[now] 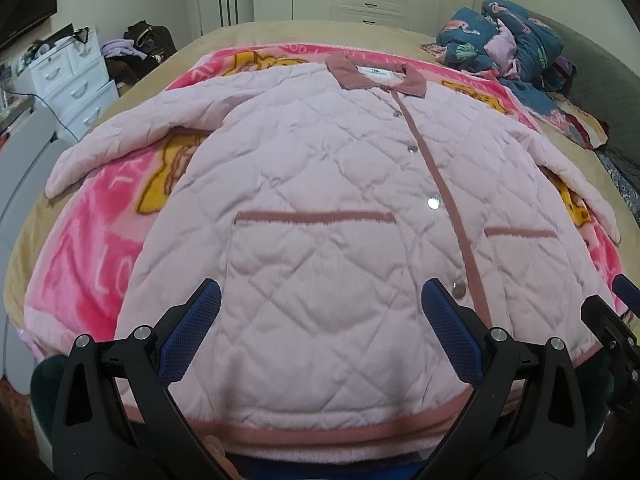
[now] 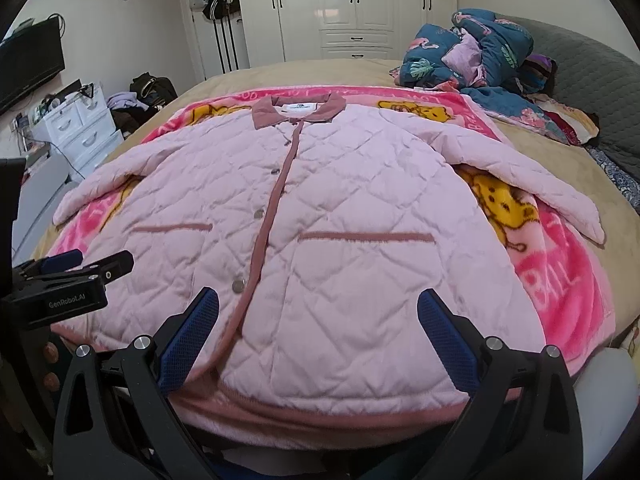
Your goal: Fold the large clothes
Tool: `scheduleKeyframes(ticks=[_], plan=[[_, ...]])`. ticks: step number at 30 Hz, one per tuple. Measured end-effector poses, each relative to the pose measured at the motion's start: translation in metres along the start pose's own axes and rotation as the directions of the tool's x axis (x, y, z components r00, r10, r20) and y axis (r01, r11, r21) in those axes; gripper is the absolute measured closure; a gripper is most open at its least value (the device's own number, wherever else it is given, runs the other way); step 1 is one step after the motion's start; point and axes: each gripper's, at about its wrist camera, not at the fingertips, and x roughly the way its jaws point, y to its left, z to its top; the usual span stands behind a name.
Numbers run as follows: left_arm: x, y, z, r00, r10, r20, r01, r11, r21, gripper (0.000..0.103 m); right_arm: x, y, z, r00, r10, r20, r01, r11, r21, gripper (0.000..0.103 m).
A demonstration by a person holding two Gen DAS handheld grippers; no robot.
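Lying flat and face up on a pink cartoon blanket (image 1: 100, 240) spread over the bed (image 2: 320, 68), the pink quilted jacket (image 1: 320, 208) is buttoned down its dusty-rose placket, collar (image 2: 298, 110) at the far end and hem nearest both cameras. Its sleeves spread out to either side of the jacket body, resting on the blanket. The left hand-held gripper (image 1: 320, 312) hovers above the jacket's hem, left of the placket, its blue-padded fingers (image 1: 202, 312) spread wide with nothing between them. The right hand-held gripper (image 2: 318, 312) hangs over the hem to the right of the placket, jaws likewise apart and empty. Beyond the jacket's right shoulder sits a crumpled blue flamingo-print quilt (image 2: 472, 52); white wardrobes (image 2: 352, 8) stand past the collar, and a white drawer unit (image 1: 72, 76) lies off the left sleeve.
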Motion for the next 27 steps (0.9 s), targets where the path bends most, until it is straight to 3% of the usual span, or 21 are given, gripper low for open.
scheduleKeyframes(ticks=[11,27], plan=[[0.017,0.006,0.044,1.0,-0.004,-0.005,0.003,0.999,-0.046,0.009,0.023,-0.003,0.042,1.0,0.024,-0.003,-0.024,1.0,0.001,0.004],[0.053,-0.018,0.117,0.999,-0.009,-0.034,0.008,1.0,-0.012,0.009,0.058,-0.028,0.123,0.999,-0.018,0.041,0.016,0.999,0.037,0.004]])
